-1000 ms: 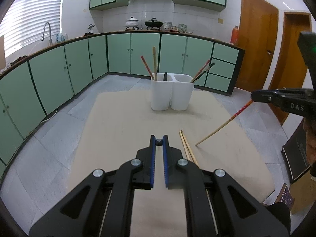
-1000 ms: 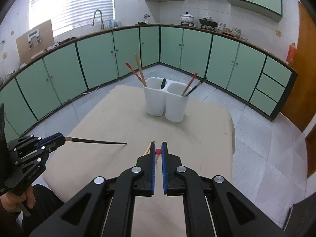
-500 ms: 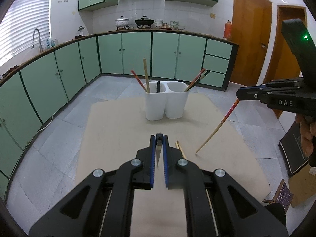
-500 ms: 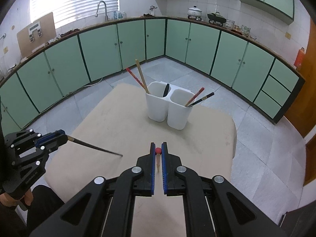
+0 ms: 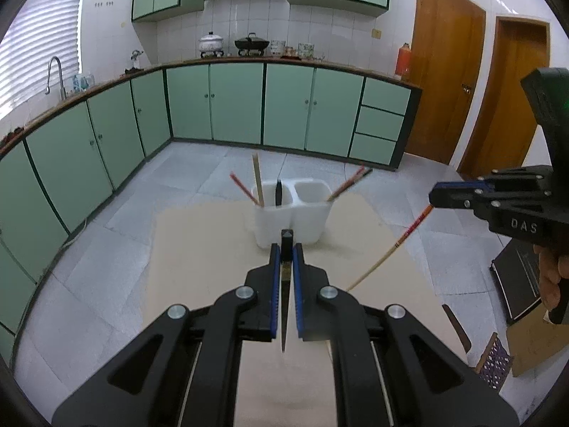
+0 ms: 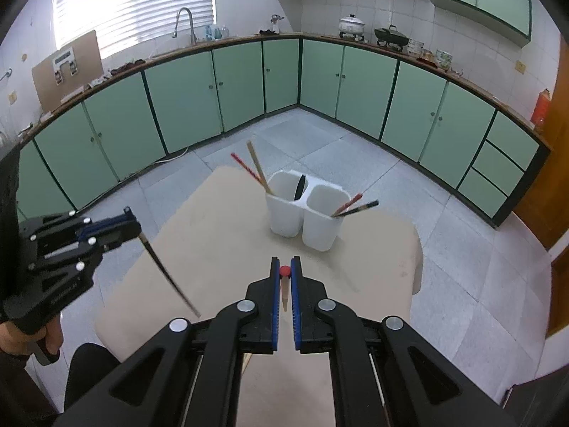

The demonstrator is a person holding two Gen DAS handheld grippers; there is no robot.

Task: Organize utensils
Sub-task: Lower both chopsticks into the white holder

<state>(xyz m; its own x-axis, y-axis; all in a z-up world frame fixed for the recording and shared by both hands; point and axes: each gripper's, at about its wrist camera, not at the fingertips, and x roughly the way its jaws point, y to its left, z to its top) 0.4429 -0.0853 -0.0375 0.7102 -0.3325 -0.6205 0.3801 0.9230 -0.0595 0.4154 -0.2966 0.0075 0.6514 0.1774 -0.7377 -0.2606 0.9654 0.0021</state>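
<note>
My left gripper [image 5: 286, 249] is shut on a dark chopstick [image 5: 283, 306], pinched near its blunt end, with the thin tip hanging back toward the camera. The right wrist view shows that left gripper [image 6: 133, 222] at the left, the dark chopstick [image 6: 167, 274] slanting down over the table. My right gripper [image 6: 285, 262] is shut on a wooden chopstick with a red end [image 6: 284, 286]. From the left wrist view that right gripper [image 5: 435, 199] holds the red-banded chopstick [image 5: 391, 249] above the table's right side. The white two-compartment holder [image 5: 291, 219] [image 6: 306, 217] stands ahead, with chopsticks leaning in both compartments.
The beige table [image 6: 220, 249] ends close behind the holder and drops to a grey tiled floor. Green cabinets [image 5: 234, 106] ring the room, with wooden doors [image 5: 444, 89] at the right. A dark chair back [image 5: 457, 327] stands at the table's right edge. A person's hand [image 5: 551, 277] grips the right tool.
Both grippers have risen above the table with their chopsticks still clamped. The chopsticks now hang more steeply, and the loose wooden pair near the left gripper has dropped out of view.
</note>
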